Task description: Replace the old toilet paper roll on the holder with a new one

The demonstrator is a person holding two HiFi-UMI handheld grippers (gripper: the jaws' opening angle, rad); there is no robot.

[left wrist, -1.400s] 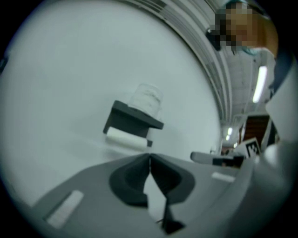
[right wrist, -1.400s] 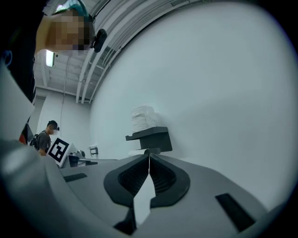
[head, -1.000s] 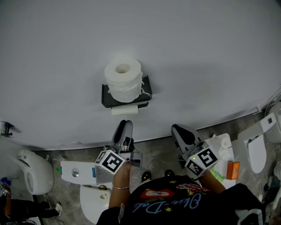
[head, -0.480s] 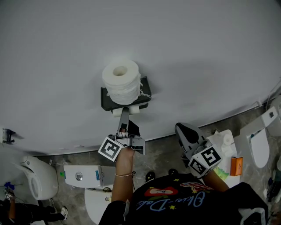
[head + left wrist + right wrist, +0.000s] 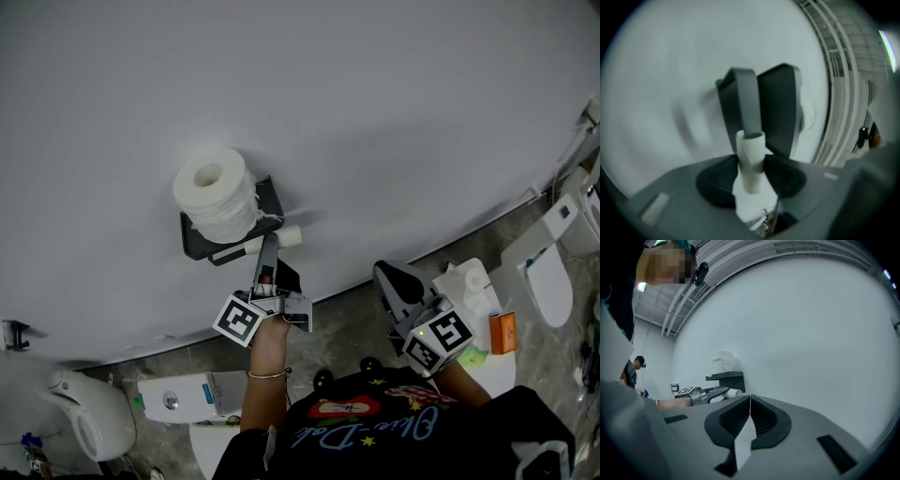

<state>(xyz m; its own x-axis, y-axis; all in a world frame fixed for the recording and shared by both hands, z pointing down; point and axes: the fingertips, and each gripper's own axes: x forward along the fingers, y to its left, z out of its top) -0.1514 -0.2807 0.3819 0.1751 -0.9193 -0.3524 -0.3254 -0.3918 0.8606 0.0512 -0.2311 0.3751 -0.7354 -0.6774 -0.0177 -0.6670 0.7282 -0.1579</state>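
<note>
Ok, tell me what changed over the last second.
The left gripper went up to the holder, and its fingers are closing on the empty core, which now sticks out past the holder's side. The right gripper stays shut and low; the new roll still sits on top.

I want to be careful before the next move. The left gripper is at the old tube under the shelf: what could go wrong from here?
1. The left gripper, its jaws closing on the thin old tube, could crush it or slip off as it slides along the holder bar.
2. The new roll stands on the shelf just above; a bump might knock it down.
</note>
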